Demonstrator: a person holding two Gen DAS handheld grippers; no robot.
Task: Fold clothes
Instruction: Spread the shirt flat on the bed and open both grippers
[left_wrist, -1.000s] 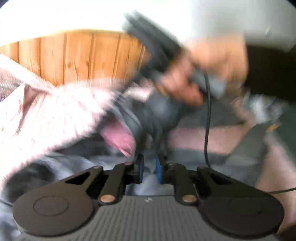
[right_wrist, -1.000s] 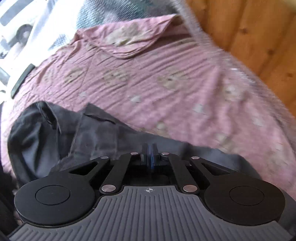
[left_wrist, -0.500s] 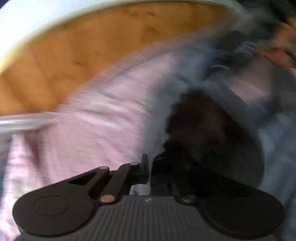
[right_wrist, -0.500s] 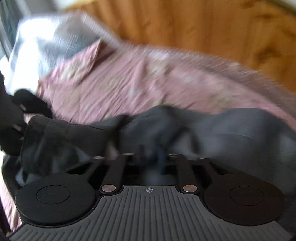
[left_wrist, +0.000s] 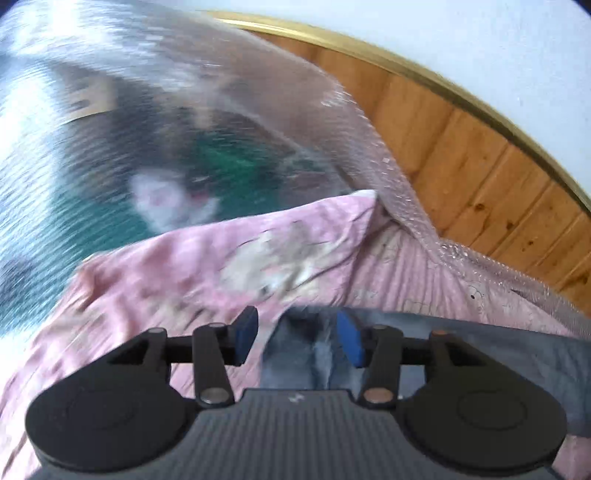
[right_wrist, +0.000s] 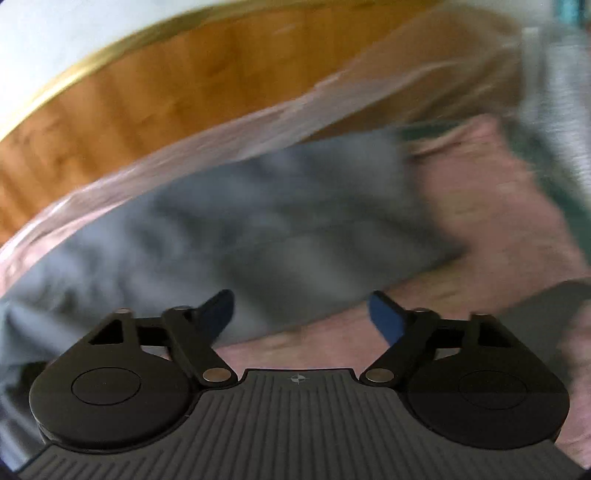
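The soft, limp dark grey cloth garment (right_wrist: 258, 221) lies spread on the pink patterned bedsheet (left_wrist: 184, 280); both jaws gape wide, empty. Its edge, seemingly a hem, suits gripping.

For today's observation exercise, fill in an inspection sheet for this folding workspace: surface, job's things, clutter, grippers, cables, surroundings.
Surface: pink patterned bedsheet, wrinkled.
Job's things: grey garment spread on the sheet, held by neither gripper.
Clutter: bubble wrap along the sheet's far edge; blurred green and white items beyond it.
Grippers: left gripper open over the garment's edge; right gripper open.
Cables: nothing seen.
Surroundings: wood panelling, pale wall above.
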